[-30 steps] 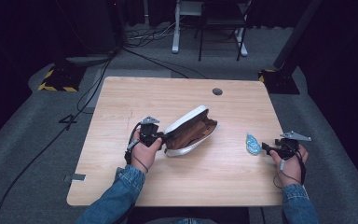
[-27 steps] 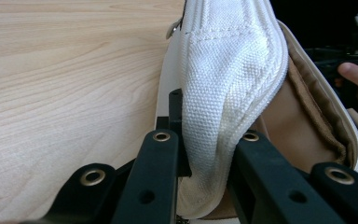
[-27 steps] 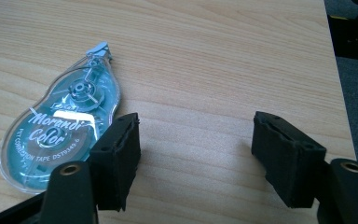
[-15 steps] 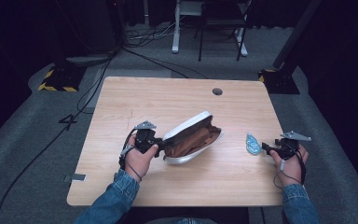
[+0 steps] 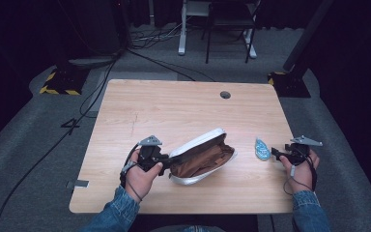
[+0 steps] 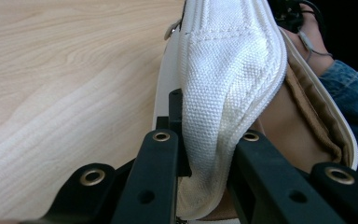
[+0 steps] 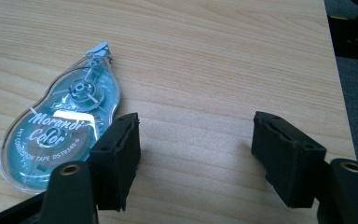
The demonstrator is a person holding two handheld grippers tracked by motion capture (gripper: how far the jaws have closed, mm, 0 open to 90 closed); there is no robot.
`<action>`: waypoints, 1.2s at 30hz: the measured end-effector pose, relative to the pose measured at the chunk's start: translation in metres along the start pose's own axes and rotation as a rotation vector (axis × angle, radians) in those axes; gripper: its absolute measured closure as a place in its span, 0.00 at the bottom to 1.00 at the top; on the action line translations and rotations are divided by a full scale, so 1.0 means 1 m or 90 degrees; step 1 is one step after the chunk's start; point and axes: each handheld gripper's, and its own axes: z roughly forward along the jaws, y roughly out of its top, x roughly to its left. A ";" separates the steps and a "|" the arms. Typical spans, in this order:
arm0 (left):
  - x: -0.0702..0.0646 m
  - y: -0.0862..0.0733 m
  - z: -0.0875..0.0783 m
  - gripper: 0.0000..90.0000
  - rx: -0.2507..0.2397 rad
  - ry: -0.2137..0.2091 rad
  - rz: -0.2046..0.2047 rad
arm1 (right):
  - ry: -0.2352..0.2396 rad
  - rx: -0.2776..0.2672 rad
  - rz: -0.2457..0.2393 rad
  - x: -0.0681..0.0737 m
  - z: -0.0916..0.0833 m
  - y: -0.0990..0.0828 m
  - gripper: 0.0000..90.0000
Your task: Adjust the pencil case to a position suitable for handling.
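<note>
2 tongs work over a wooden table (image 5: 183, 106), the biggest thing here. Next in size, a white pouch (image 5: 200, 159) with a brown lining lies open on the wood, just ahead of the left tongs (image 5: 163, 158) and between the 2 tools. The left tongs are clamped on the pouch's near end: in the left gripper view the white canvas edge (image 6: 223, 84) is pinched between the black jaws, the zip seam running up and away from them, the brown lining (image 6: 303, 135) showing to the right of the grip. Smallest, a blue-green correction tape (image 5: 262, 149) lies flat on the table, just in front of the right tongs (image 5: 276, 154). In the right gripper view the right tongs (image 7: 196, 158) stand about half open with bare wood between the jaws, and the tape (image 7: 60, 140) lies just outside the left jaw, its tip pointing away
</note>
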 end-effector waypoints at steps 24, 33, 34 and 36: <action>-0.030 -0.022 0.010 0.93 0.057 -0.065 0.021 | 0.000 0.000 0.000 0.000 0.000 0.000 0.36; -0.034 -0.027 0.016 0.93 0.090 -0.095 0.021 | 0.000 0.000 0.000 0.000 0.000 0.000 0.36; -0.034 -0.027 0.016 0.93 0.092 -0.097 0.018 | 0.000 0.000 0.001 0.000 0.000 0.000 0.36; -0.032 -0.028 0.017 0.93 0.096 -0.103 0.019 | 0.000 0.000 0.001 0.000 0.000 0.000 0.36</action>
